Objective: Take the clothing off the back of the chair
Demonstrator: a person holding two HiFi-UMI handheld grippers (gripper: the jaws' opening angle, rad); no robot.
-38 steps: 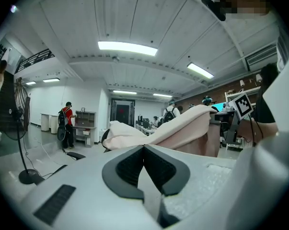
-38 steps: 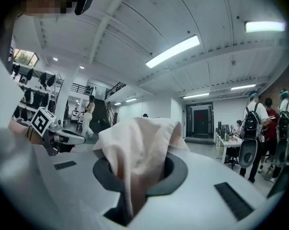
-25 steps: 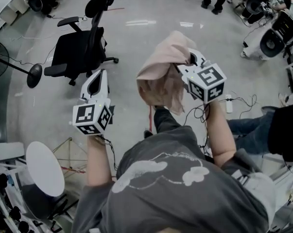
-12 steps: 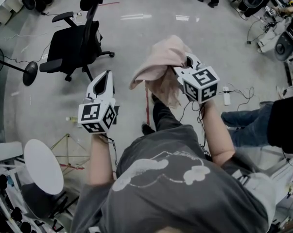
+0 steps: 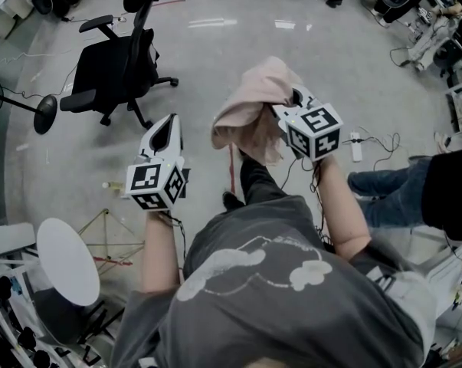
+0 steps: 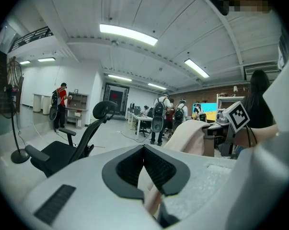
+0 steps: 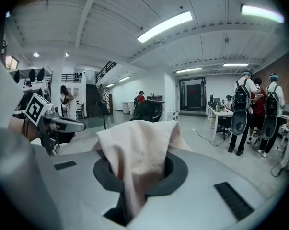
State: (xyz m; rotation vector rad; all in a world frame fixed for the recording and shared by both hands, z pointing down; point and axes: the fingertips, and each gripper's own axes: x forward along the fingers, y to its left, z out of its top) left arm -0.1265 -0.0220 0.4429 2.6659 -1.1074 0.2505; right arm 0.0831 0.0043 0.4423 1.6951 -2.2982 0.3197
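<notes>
A pale pink garment (image 5: 253,102) hangs in a bunch from my right gripper (image 5: 290,98), which is shut on it in front of my chest. In the right gripper view the cloth (image 7: 137,147) spills out from between the jaws of that gripper (image 7: 134,176). The black office chair (image 5: 112,64) stands on the floor at the upper left with its back bare. My left gripper (image 5: 169,123) is held between the chair and the garment, shut and empty. In the left gripper view the chair (image 6: 70,150) is to the left of this gripper (image 6: 145,150) and the garment (image 6: 187,138) to the right.
A floor fan (image 5: 31,110) stands left of the chair. A white round top (image 5: 62,263) is at my lower left. Cables and a power strip (image 5: 358,148) lie on the floor at right, beside a seated person's legs (image 5: 391,198). People with backpacks (image 7: 242,111) stand at desks.
Both grippers have come down a little, the right one still holding the garment. The chair now sits slightly farther up and left in the head view.
</notes>
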